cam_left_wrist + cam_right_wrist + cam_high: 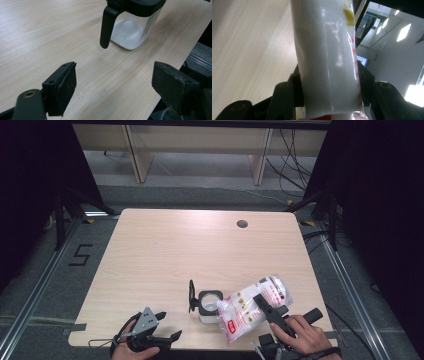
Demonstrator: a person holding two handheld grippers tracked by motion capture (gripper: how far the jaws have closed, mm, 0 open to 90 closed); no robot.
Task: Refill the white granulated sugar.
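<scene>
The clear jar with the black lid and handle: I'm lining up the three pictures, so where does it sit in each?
High view: the jar stands near the table's front edge, lid flipped up, with the white bag's corner over its mouth.
Left gripper view: the jar is at top centre, beyond the open jaws.
Right gripper view: not in it; the clamped bag blocks the middle.
Shared landmark: the pale wood tabletop.

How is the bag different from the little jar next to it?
The bag is soft, white plastic with red print; the jar is hard, clear glass with a black top and handle. The bag lies tilted, its corner over the jar's mouth, clamped in the right gripper; the jar stands upright on the table, untouched. The bag looks longer than the jar. Both hold something white and grainy.
</scene>
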